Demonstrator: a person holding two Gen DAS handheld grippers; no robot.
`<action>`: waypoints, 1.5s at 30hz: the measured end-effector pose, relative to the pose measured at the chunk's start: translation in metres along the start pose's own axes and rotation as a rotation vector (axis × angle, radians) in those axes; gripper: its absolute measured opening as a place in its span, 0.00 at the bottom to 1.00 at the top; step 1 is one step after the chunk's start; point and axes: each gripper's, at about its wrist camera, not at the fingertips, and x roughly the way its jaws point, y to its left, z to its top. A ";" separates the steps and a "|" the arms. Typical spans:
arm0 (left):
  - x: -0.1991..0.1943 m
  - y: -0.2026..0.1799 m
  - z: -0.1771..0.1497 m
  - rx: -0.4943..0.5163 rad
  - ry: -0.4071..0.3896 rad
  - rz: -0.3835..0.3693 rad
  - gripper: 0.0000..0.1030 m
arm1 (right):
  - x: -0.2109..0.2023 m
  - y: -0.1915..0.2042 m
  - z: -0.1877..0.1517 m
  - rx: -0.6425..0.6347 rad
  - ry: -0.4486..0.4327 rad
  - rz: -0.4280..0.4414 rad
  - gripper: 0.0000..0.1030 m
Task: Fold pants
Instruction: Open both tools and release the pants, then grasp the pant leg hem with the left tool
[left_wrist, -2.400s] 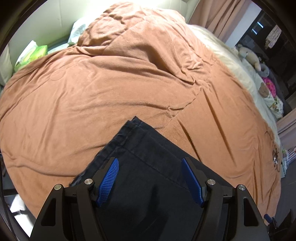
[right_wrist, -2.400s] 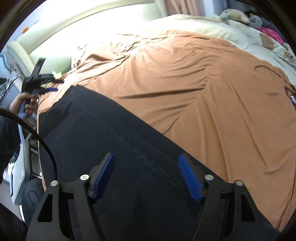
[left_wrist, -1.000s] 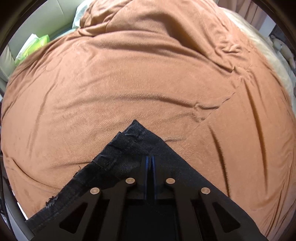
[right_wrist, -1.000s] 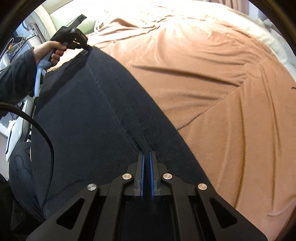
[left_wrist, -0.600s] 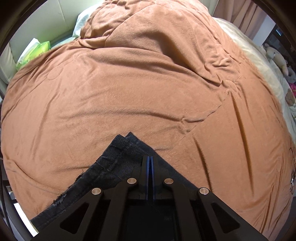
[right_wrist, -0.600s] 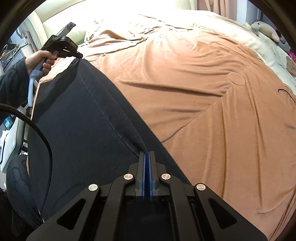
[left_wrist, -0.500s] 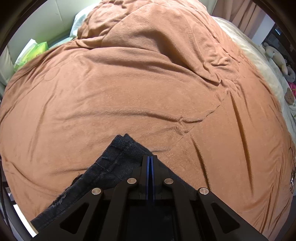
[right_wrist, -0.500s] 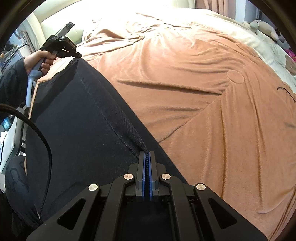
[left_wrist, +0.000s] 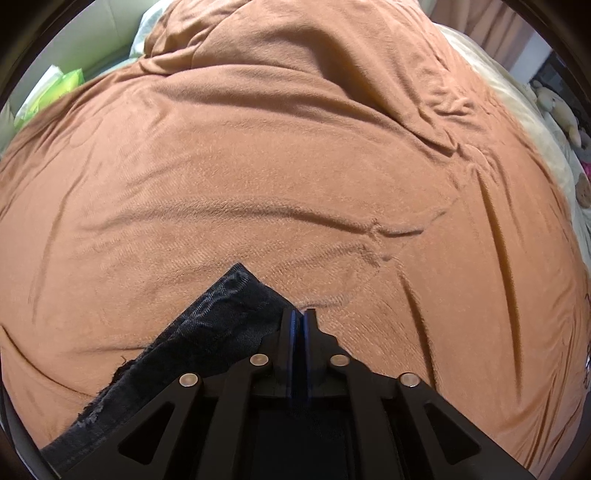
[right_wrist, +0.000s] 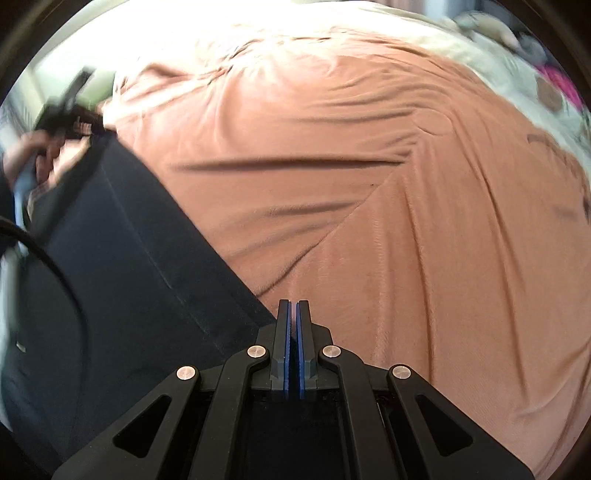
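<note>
- The pants (right_wrist: 110, 266) are dark denim, lying along the near edge of a bed covered by a brown blanket (left_wrist: 295, 166). They sit there because the blanket gives a broad, soft, fairly flat surface to fold on.
- The left gripper (left_wrist: 297, 314) points steeply down at one end of the pants, where a stitched, slightly frayed hem (left_wrist: 207, 317) shows. Its fingers (left_wrist: 292, 332) are nearly together with only a thin slit between them, and they have just been opening a little. Cloth seems to run between them, but it is hard to be sure that the pads still press on it.
- The right gripper (right_wrist: 291, 306) has its fingers (right_wrist: 284, 347) pressed together at the long edge of the pants, apparently pinching the cloth right at that edge. The fabric there looks thin, which would explain such a narrow hold.
- The two grippers hold far-apart points on the same long side, most likely so that the side can be carried as one straight line and laid over without sagging.
- In the right view the person's hand (right_wrist: 33, 155) grips the left tool at the far end of the pants; that corner is blurred.
- Judging by the flat, narrow strip of denim, the legs may already lie one on the other, with a crosswise fold left to do.
- A plush toy (left_wrist: 557, 107) lies well away at the far side of the bed, clear of the work.
</note>
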 end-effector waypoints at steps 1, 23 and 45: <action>-0.003 0.000 -0.001 0.011 0.004 -0.015 0.24 | -0.007 -0.002 -0.001 0.027 -0.011 0.028 0.00; -0.126 0.063 -0.081 0.196 -0.094 -0.182 0.71 | -0.119 0.036 -0.067 0.113 -0.120 -0.004 0.55; -0.138 0.180 -0.140 0.025 -0.108 -0.295 0.58 | -0.159 0.058 -0.145 0.297 -0.147 -0.014 0.55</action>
